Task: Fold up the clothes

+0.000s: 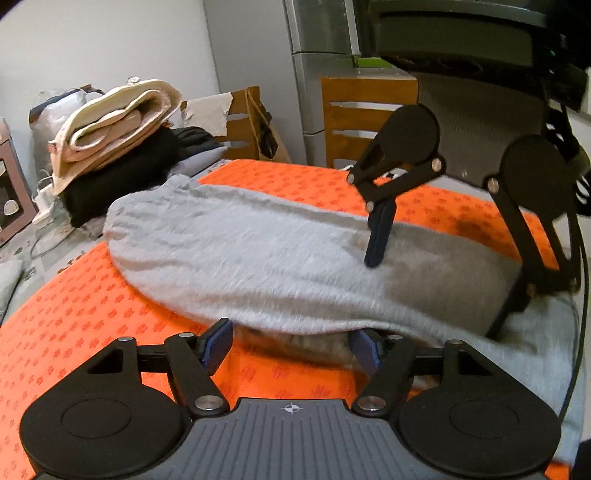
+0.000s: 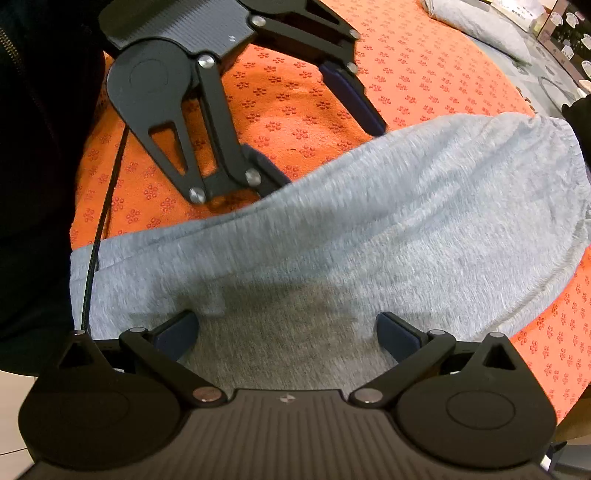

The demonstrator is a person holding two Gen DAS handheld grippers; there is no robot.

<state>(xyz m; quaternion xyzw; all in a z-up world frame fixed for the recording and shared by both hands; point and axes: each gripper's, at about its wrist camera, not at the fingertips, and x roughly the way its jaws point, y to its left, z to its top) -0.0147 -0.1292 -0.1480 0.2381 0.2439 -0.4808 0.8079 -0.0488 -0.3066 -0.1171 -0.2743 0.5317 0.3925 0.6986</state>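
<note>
Blue-padded fingers [image 1: 218, 345] of the left gripper [image 1: 291, 345] sit right at the lens, spread wide, and the near hem of the grey garment [image 1: 258, 258] drapes just over the gap between them. Cloth hangs between the pads, but neither pad is pressing on it, so nothing is gripped there. That gripper comes in low and slanted, nosing under the raised edge.

Over on the right wrist view, the right gripper [image 2: 288, 328] points steeply down onto the same grey garment [image 2: 332, 221], jaws wide apart, fingertips resting on or just above the fabric with a flat stretch of cloth between them. No pinch, no bunching: it holds nothing. Seen from the left camera, the right gripper [image 1: 436, 273] stands tall over the far right part of the garment, one finger [image 1: 378, 236] planted down on the cloth.

Garment lies long across the bench's orange patterned cover [image 1: 92, 314], one end bunched toward the far left. A black cable [image 2: 96, 236] trails across its near corner in the right view, and a dark sleeve [image 2: 33, 166] fills that picture's left edge.

Behind the bench: a stack of folded clothes [image 1: 118, 140], cream on top of black, and a wooden chair [image 1: 362, 118]. Another grey cloth [image 2: 480, 26] lies at the far edge of the cover.
</note>
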